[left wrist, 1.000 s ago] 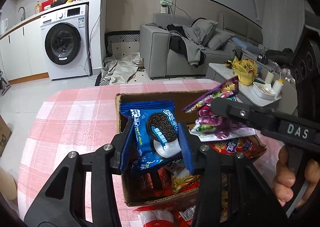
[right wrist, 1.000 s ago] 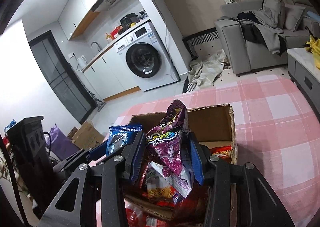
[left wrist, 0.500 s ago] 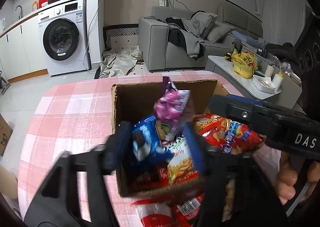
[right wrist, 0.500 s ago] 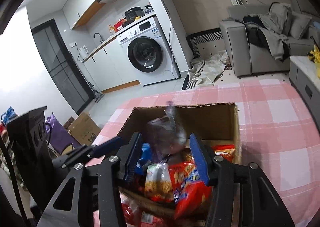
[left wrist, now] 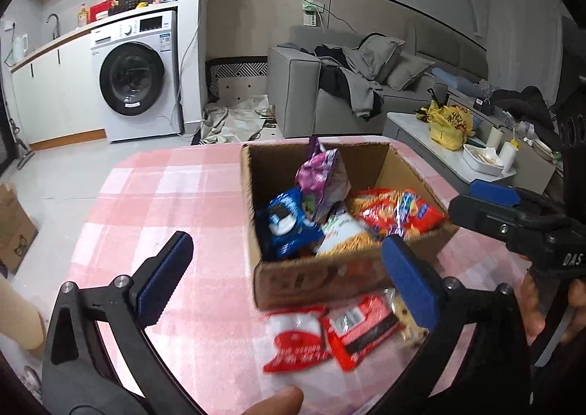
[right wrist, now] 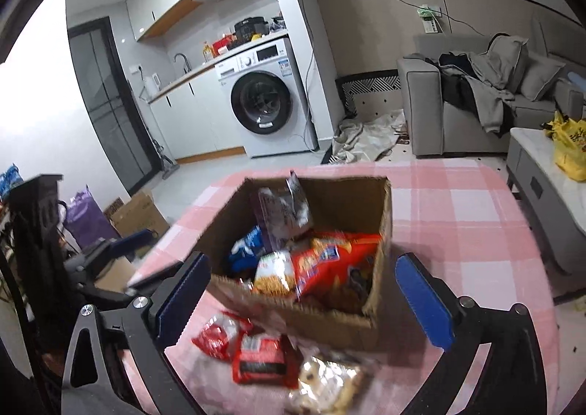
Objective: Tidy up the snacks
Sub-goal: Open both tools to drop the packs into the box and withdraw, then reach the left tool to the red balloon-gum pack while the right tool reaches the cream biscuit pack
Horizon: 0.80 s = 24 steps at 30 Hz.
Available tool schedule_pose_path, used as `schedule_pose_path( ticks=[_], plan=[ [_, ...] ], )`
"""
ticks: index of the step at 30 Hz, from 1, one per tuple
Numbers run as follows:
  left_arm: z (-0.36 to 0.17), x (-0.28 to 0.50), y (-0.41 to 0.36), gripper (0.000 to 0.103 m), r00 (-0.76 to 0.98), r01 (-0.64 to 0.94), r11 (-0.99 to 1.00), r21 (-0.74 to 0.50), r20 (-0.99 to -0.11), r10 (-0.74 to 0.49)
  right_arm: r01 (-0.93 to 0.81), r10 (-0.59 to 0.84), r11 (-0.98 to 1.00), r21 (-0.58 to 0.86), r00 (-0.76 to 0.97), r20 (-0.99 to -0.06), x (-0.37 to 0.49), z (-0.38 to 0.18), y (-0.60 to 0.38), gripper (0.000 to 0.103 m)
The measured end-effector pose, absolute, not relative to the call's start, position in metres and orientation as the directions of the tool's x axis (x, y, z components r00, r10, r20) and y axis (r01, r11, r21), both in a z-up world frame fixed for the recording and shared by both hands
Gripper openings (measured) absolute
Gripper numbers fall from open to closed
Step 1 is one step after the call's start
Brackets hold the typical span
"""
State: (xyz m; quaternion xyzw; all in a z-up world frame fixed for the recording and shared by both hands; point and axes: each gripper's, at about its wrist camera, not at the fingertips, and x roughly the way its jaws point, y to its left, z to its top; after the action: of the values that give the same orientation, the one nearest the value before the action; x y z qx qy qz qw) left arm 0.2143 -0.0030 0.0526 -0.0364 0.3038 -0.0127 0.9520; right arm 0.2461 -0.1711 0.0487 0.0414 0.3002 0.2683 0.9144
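Both claws, left (left wrist: 285, 275) and right (right wrist: 304, 297), hang spread wide and empty over the table (left wrist: 175, 195). The blue cookie pack (left wrist: 284, 222) and purple bag (left wrist: 322, 177) sit inside the cardboard box (left wrist: 318, 275).

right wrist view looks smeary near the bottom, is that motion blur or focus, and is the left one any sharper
Right wrist view: motion blur; the loose snack packets and the cardboard box front edge smear, while the washing machine stays crisp. Left wrist view: somewhat sharper, though the red packets and box front are soft. Both bend straight lines, fisheye-style, with dark corners.
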Motion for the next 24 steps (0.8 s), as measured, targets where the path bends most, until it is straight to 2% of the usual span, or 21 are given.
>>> schedule_pose_path(
  ticks=[7,11,16,24],
  plan=[
    [0.047,0.173,0.013,0.103,0.805,-0.034,0.994,-0.102,-0.592,-0.033,-0.452,0.481,0.869,0.199,0.683,-0.550,0.220,0.035,-0.177,0.103],
    [0.044,0.161,0.018,0.103,0.807,-0.045,0.996,-0.071,-0.590,-0.005,-0.442,0.463,0.878,0.184,0.686,-0.561,0.210,0.027,-0.183,0.103],
    [0.042,0.161,0.019,0.103,0.798,-0.045,0.997,-0.067,-0.603,-0.004,-0.428,0.420,0.894,0.134,0.693,-0.586,0.207,0.020,-0.184,0.103],
    [0.032,0.169,0.017,0.103,0.770,-0.035,0.997,-0.068,-0.637,-0.016,-0.412,0.400,0.900,0.145,0.646,-0.650,0.217,0.001,-0.184,0.103]
  ],
)
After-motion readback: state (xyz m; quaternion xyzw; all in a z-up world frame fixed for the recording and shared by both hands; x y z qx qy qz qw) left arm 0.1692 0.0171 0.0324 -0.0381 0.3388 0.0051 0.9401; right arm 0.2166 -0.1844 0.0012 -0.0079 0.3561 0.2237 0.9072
